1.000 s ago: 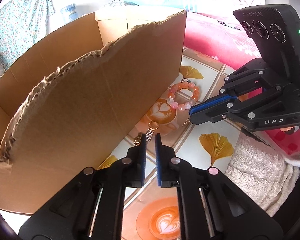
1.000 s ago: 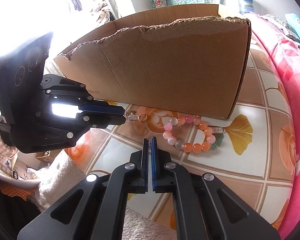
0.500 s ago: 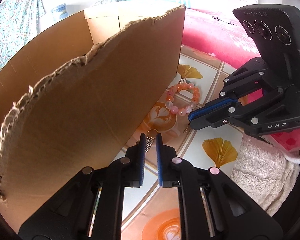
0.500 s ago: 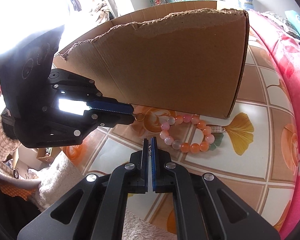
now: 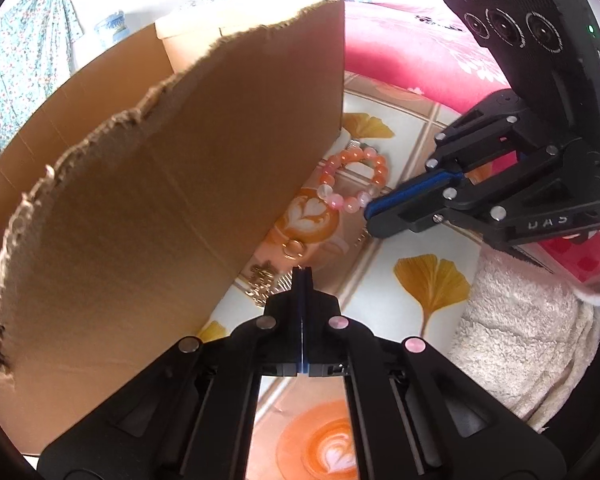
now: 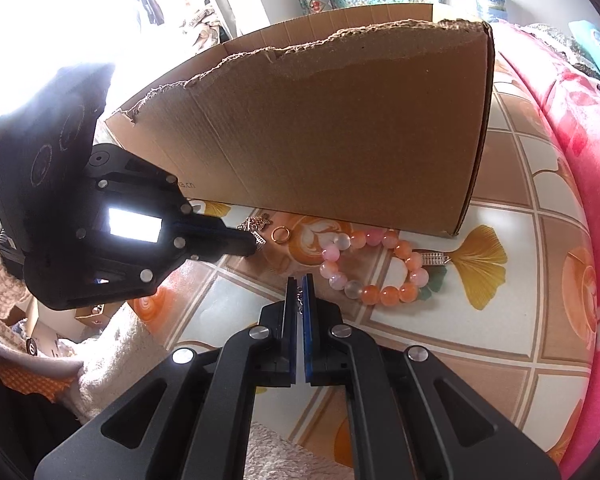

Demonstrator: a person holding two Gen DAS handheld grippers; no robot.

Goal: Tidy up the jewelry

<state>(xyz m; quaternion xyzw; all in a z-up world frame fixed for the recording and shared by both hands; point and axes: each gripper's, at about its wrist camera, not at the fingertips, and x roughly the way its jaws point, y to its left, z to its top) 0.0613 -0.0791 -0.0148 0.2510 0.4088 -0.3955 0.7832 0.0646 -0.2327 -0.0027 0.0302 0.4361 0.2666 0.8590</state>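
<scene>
A bracelet of orange and pink beads [image 5: 354, 182] [image 6: 374, 268] lies on the patterned tablecloth beside a torn cardboard box [image 5: 160, 180] [image 6: 332, 132]. Closer to me are a gold ring [image 5: 294, 248] [image 6: 280, 235] and a butterfly charm with a ribbed piece [image 6: 260, 224]. My left gripper [image 5: 302, 269] [image 6: 252, 243] is closing, pads together, right at the ribbed piece. I see nothing between the pads. My right gripper [image 6: 299, 278] [image 5: 370, 216] hovers near the bracelet, shut on a thin chain [image 6: 300, 300] that dangles from its tips.
The box wall stands close on the far side of the jewelry. A pink blanket [image 6: 572, 120] borders the right edge of the cloth [image 6: 480, 320]. Fluffy cream fabric [image 5: 512, 340] lies under the right gripper.
The left gripper's jaws have gone from slightly apart to fully together, and it has crept toward the gold ring and charm. The right gripper has stayed put.
</scene>
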